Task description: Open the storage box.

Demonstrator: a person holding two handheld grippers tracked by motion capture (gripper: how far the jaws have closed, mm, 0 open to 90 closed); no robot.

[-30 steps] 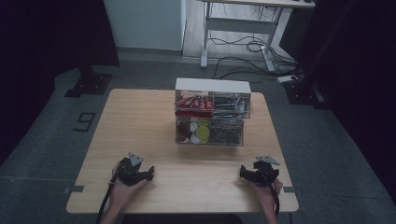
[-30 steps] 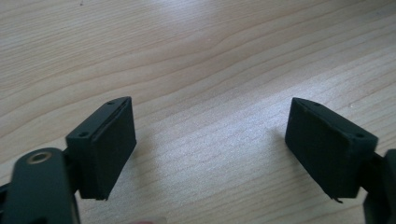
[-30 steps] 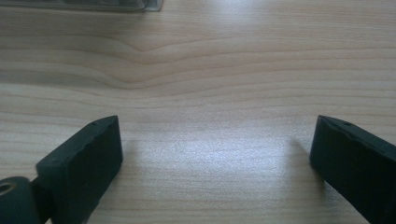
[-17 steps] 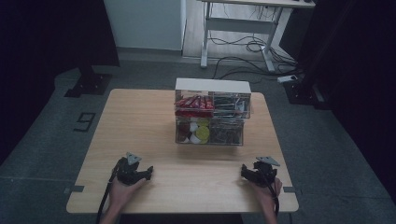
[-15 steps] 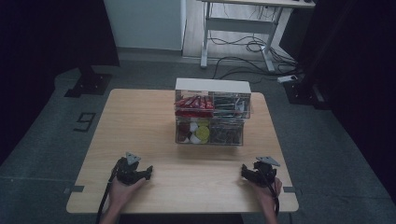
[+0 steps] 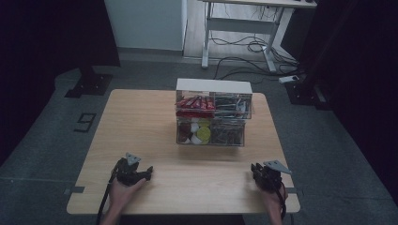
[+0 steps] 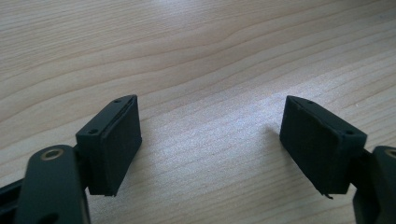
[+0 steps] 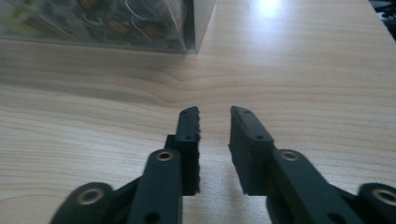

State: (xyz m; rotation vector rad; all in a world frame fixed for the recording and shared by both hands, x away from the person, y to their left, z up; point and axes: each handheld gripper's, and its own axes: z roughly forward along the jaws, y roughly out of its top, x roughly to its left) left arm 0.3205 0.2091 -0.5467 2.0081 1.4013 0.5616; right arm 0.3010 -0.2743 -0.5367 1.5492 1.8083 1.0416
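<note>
Ahead of both tools, past a stretch of bare wood, we see the clear organizer box (image 6: 212, 118) standing near the middle of the table (image 6: 141, 122), well apart from either tool; its compartments hold red pieces at the upper left, dark mixed pieces on the right and round yellow and white pieces at the lower left. In the right gripper view, the box's near lower corner (image 8: 187, 28) stands up and to the left of the jaws. Our right tool (image 8: 214, 140) lies low over the table near its front right corner (image 6: 267, 176); its jaws have just been closing and now stand with a narrow gap between them, nothing in it, only wood grain showing through. Our left tool (image 7: 210, 144) rests near the front left of the table (image 6: 133, 172), held in the left hand (image 6: 123, 190), with its jaws wide apart and only bare table between the pads; they have just been opening a little. A cable (image 6: 104, 206) trails back from the left tool over the table's front edge. Beyond the far side of the table, behind the box, a white desk frame (image 6: 239, 23) stands on the grey floor with loose cables (image 6: 244, 51) under it.
</note>
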